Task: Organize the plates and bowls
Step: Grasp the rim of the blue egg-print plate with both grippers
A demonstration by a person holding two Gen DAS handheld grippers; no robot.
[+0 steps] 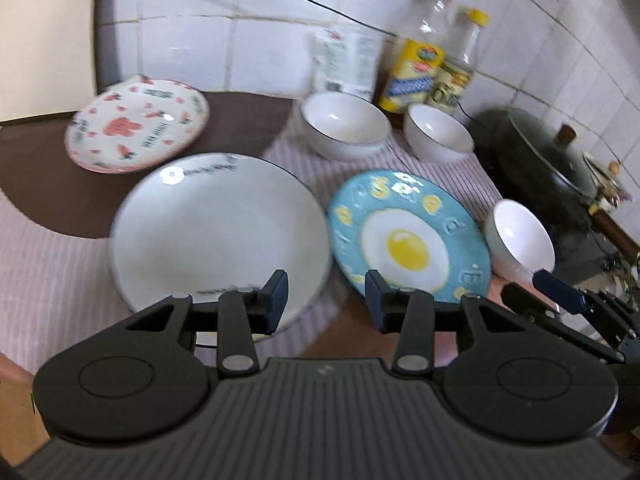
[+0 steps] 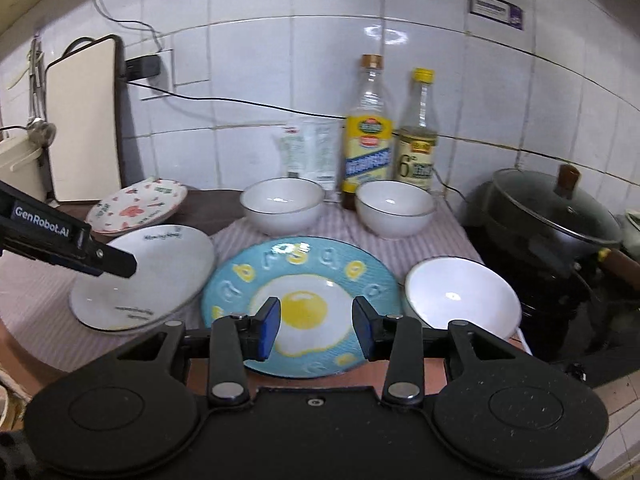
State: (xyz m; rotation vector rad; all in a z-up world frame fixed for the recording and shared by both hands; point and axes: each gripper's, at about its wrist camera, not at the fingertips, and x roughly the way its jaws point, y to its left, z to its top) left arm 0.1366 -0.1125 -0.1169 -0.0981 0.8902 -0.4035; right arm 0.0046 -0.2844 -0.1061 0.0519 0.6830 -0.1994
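A white plate [image 1: 218,228] [image 2: 144,276] lies at the front left, a blue fried-egg plate [image 1: 408,236] [image 2: 300,304] beside it, and a pink flowered plate [image 1: 138,124] [image 2: 138,208] at the back left. Two white bowls [image 1: 344,124] [image 1: 438,132] [image 2: 282,204] [image 2: 394,208] stand at the back, a third bowl [image 1: 520,236] [image 2: 460,296] at the right. My left gripper [image 1: 326,296] is open above the near edges of the white and blue plates. My right gripper [image 2: 316,326] is open over the blue plate's near half. Both are empty.
Two bottles [image 2: 368,132] [image 2: 418,132] and a white packet [image 2: 308,152] stand against the tiled wall. A dark lidded pot [image 2: 552,216] sits at the right. A cutting board [image 2: 84,120] leans at the left. A striped cloth [image 2: 360,236] covers the counter.
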